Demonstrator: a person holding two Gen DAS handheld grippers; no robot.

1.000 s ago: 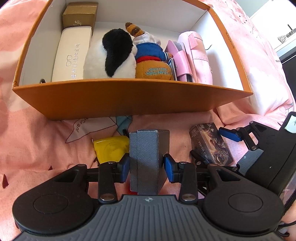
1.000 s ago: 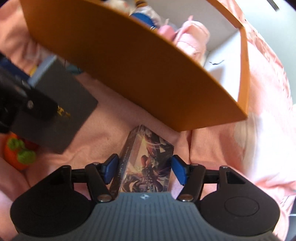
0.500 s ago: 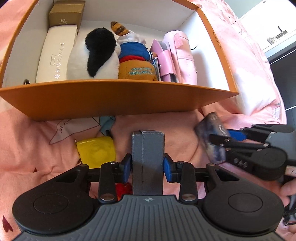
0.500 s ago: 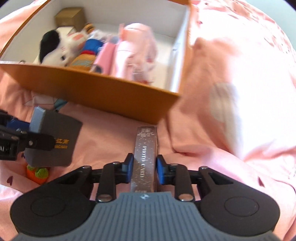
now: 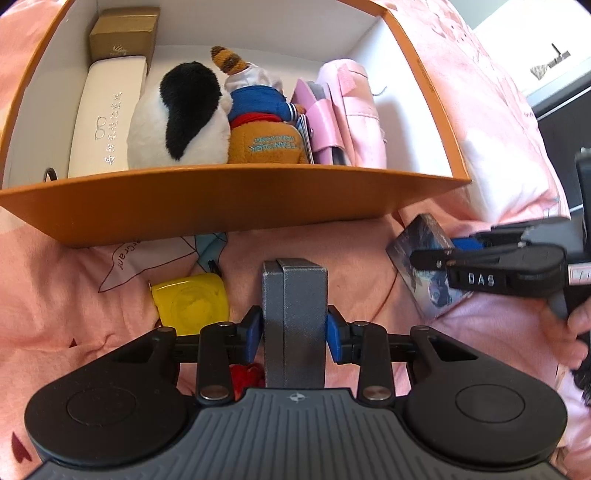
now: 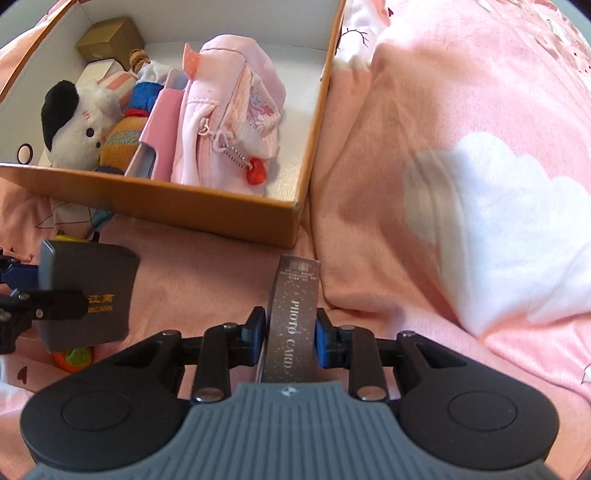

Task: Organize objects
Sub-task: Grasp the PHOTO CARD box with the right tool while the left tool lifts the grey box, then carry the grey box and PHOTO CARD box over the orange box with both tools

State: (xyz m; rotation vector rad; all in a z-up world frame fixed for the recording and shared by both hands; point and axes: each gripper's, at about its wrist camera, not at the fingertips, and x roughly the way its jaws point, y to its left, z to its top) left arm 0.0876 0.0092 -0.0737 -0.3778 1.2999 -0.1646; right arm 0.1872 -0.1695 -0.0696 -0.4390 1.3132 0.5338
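Pink bedspread [image 6: 424, 110] under orange box [image 5: 229, 199]

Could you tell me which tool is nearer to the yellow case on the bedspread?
Left. The left tool sits just beside the yellow case; the right tool is farther away, beyond the grey box.

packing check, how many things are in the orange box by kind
Plush toys: 2, the panda and the bear.
Boxes and cases: 2, the gold box and the white case.
Pink bags: 2, the backpack and the wallet.
Total: 6
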